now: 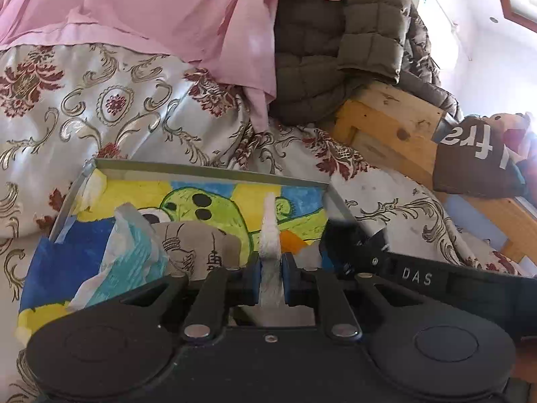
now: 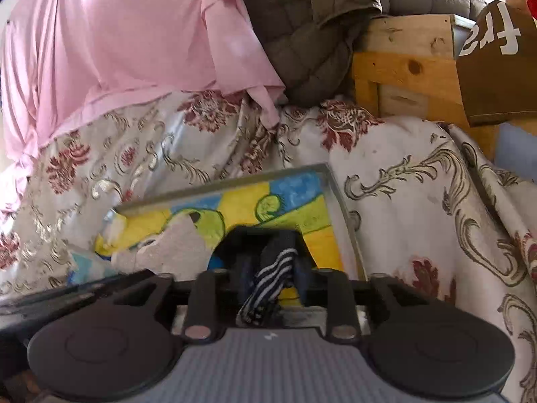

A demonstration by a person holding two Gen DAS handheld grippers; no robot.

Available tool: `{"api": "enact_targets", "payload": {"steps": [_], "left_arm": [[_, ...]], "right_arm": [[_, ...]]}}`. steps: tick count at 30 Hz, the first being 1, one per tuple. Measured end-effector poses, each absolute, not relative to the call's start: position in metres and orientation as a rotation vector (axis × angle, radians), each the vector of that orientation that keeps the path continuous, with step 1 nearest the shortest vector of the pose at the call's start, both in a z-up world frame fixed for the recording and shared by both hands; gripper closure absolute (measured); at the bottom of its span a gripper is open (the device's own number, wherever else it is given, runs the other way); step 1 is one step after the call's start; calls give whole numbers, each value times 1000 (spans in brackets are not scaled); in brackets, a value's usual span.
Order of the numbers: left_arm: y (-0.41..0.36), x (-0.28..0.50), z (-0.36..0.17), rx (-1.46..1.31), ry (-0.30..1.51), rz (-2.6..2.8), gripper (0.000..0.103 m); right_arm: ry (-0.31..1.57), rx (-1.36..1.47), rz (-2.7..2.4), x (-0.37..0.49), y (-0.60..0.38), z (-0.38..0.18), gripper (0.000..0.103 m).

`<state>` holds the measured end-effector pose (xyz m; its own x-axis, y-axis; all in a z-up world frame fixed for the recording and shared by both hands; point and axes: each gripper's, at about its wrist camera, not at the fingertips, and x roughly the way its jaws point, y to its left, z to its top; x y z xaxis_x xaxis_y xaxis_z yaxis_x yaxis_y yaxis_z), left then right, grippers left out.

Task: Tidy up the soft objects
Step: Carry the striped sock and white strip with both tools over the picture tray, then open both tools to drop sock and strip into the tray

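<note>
left jaws: closed tight on a white fuzzy sock point(image 1: 270, 231), blue pads pinching its lower part; left gripper point(image 1: 270, 273) sits low over the tray.
right jaws: parted a little around a dark striped sock point(image 2: 273, 277); pads look slack on it, can't confirm any pinch. right gripper point(image 2: 268, 275) also over the tray.
white sock: stands upright out of the pads, free end tilted toward the tray's far rim.
striped sock: bunched between the fingers, hanging down toward the tray floor; can't tell if it touches.
tray point(image 1: 208, 168): shallow metal-rimmed box with a yellow/blue/green cartoon lining, lying on the bed.
already in tray: grey printed cloth point(image 1: 194, 245) and pale blue-white cloth point(image 1: 131, 252), left side, touching each other.
bed: floral bedspread point(image 1: 100, 107) under the tray; pink sheet point(image 1: 134, 10) and quilted olive jacket point(image 1: 319, 43) heaped behind.
side: wooden frame point(image 1: 396, 134) to the right, brown plush with white letters point(image 1: 476, 154) beside it.
stage (judged): drop-off into tray, both socks not yet settled.
risk 1: striped sock snags on a pad and gets dragged out when the hand pulls back.
risk 2: white sock released near the far rim flops over onto the bedspread.
risk 3: grippers are close together, so one could bump the other or shift the light tray.
</note>
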<state>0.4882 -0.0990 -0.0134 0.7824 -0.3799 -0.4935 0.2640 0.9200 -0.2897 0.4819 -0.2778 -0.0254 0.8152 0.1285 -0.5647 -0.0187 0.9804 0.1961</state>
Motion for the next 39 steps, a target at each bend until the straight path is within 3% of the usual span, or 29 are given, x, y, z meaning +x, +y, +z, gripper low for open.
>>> {"api": "enact_targets", "payload": {"steps": [4,16,22,24,39], "left_arm": [[-97,487,-13,-197,588,-336,89],[-92,471,-4,-162,595,-288,79],[-80,452,21,-192,555,-253,63],[-75,443,31,-198,532,-239,52],[-47,364,99,-199,400,-200,20]], "right_arm": [[623,192,82,482,-281,-26,52],[557,177,76,463,-289,0,25],[488,184,78,438,-297,24,12],[466,185,77,429,-299,33,10],[251,163,132,342,-294,78,0]]}}
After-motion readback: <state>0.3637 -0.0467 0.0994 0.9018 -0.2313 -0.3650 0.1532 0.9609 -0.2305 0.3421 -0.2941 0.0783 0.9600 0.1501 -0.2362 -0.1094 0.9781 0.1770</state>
